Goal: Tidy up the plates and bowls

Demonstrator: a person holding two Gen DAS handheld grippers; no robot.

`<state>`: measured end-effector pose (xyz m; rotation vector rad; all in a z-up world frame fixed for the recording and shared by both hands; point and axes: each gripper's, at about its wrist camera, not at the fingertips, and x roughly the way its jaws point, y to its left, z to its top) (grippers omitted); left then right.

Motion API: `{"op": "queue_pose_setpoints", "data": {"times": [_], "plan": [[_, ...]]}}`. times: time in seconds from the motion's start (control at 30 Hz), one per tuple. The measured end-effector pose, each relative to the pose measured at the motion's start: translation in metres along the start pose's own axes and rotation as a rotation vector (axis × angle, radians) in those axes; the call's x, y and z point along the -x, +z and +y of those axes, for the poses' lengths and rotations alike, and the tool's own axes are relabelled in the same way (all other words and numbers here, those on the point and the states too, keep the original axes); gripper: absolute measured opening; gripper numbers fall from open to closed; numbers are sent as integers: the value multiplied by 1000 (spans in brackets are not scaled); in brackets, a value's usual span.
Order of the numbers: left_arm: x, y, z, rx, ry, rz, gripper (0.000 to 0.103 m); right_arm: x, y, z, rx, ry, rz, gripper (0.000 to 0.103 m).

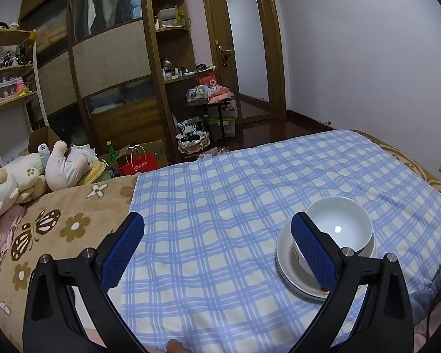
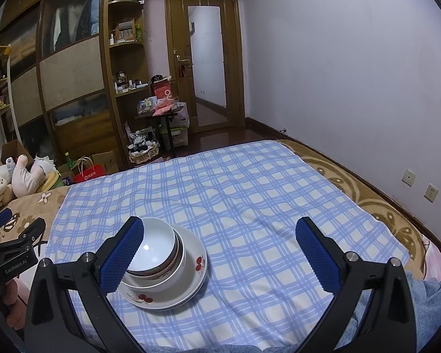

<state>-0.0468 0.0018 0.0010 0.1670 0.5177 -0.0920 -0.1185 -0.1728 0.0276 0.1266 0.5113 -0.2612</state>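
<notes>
Meanwhile, on a bed spread with a blue checked cloth (image 1: 220,200), the crockery sits gathered in one pile. Seen from the left wrist camera, the left gripper (image 1: 217,244) hangs over the cloth with its jaws spread wide and nothing between them. A white bowl (image 1: 341,223) sits on the plates (image 1: 291,270) at the right of this view, partly behind the gripper's right finger, whose blue pad (image 1: 311,250) covers the near side of the stack. A small red mark shows on the plate rim near the bottom. Stuffed toys (image 1: 29,176) lie at the left on a brown flowered blanket (image 1: 73,223), with a red paper bag (image 1: 141,164) on the floor behind them, a dark wooden wardrobe (image 1: 108,58) beyond, and a door (image 1: 247,50) in the far wall.

From the right wrist camera, the right gripper (image 2: 220,244) is likewise held wide apart and empty above the cloth (image 2: 250,206). Its left finger passes in front of the stack, which lies at the lower left: a white bowl (image 2: 158,241) nested in a dark-rimmed bowl (image 2: 173,260), that in a larger white bowl (image 2: 173,276), all resting on plates (image 2: 197,276) painted with red cherries. The stack stands near the cloth's front left part. At the far left edge the left gripper (image 2: 11,229) shows from the side, well apart from the dishes. Two wall sockets (image 2: 420,185) sit low on the pale wall at the right.
</notes>
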Motion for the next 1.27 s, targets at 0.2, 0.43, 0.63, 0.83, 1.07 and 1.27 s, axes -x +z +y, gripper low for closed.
{"op": "queue_pose_setpoints", "data": {"times": [0.2,0.43,0.63,0.83,1.07,1.27], "plan": [[0,-1,-2,-12,-2,-1,99,0,-6,1,-1,-2,1,103],[1,-1,-2,-8,13,-4,99,0,-3,1,1,-2,3,103],[0,-1,-1,-6,15,-2,99,0,-3,1,0,-2,4,103],[0,-2,-1,-6,20,-5,99,0,-5,1,-1,-3,5,103],[0,-1,4,11,29,0,99,0,-6,0,-1,-5,4,103],[-1,-1,5,14,23,4,99,0,-6,0,-3,-4,6,103]]}}
